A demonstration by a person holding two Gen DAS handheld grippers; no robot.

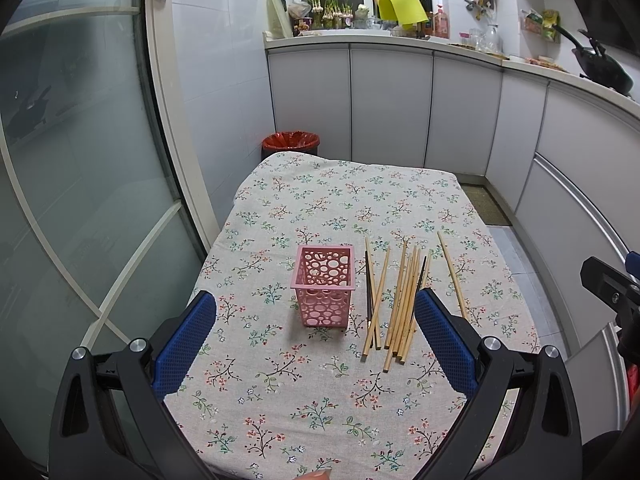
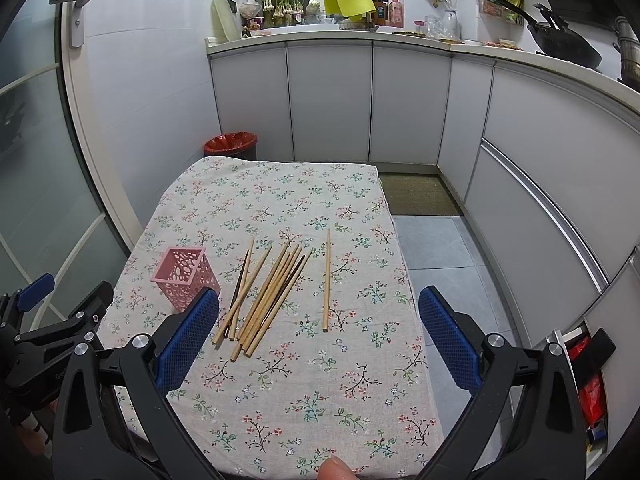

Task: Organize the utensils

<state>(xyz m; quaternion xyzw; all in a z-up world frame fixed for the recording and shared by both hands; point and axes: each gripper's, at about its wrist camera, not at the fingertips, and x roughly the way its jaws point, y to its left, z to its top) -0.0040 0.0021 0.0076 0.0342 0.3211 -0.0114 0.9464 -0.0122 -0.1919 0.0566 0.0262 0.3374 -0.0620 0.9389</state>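
Observation:
A pink perforated holder (image 1: 325,285) stands upright and empty on the floral tablecloth (image 1: 320,400); it also shows in the right wrist view (image 2: 185,277). Several wooden chopsticks (image 1: 402,304) lie in a loose pile right of it, with two dark ones among them, seen also in the right wrist view (image 2: 268,298). One chopstick (image 1: 452,274) lies apart on the right, also in the right wrist view (image 2: 327,280). My left gripper (image 1: 316,312) is open and empty above the near table, before the holder. My right gripper (image 2: 318,312) is open and empty, near the pile.
A red-lined bin (image 1: 291,142) stands beyond the table's far edge. White cabinets (image 1: 388,104) run along the back and right. A glass door (image 1: 72,184) is at the left. The tiled floor (image 2: 436,248) lies right of the table.

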